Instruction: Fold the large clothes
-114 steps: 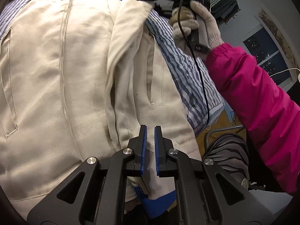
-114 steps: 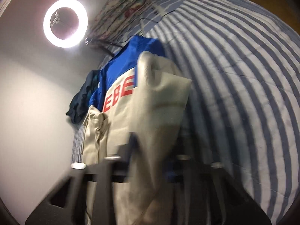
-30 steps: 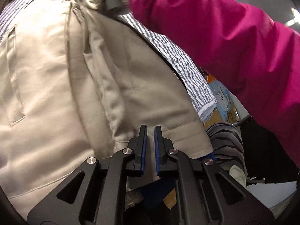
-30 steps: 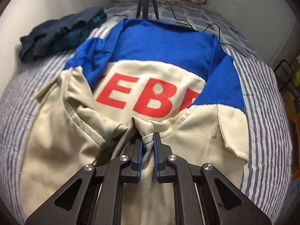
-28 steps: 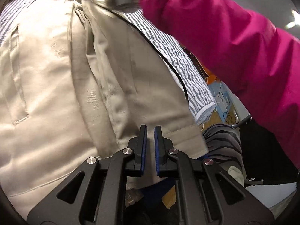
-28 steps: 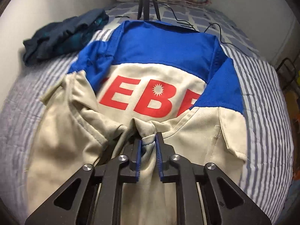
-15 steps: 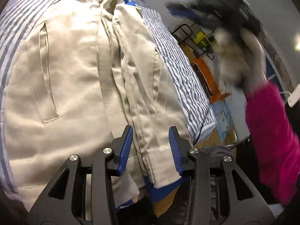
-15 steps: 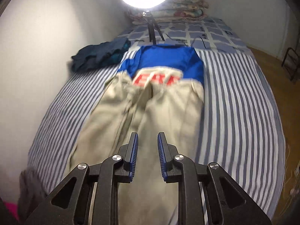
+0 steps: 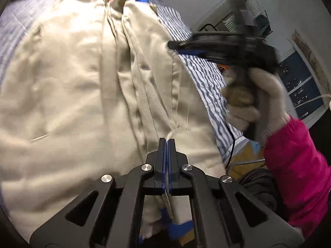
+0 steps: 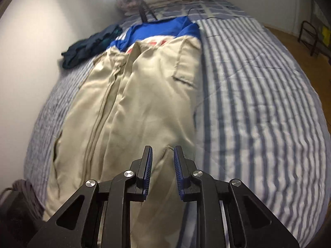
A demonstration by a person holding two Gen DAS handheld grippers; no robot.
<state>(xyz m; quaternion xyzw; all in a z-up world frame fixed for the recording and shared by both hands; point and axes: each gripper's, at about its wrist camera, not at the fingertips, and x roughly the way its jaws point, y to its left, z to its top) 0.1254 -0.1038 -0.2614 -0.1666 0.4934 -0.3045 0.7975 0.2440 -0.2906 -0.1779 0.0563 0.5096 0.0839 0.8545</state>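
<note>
Beige coveralls (image 10: 144, 107) — beneath right hand-held gripper (image 10: 163, 155)

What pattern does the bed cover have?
The bed cover has blue-grey and white stripes, clearest in the right wrist view.

garment (image 10: 144, 107) on bed (image 10: 258, 103), clothes pile (image 10: 91, 43) behind

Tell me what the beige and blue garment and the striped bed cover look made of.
Beige and blue garment: probably matte woven cotton twill; a faint diagonal weave, topstitched seams and stiff creases show. Blue and white striped bed cover: seemingly soft, matte quilted cotton or blend; puffy and dimpled.
</note>
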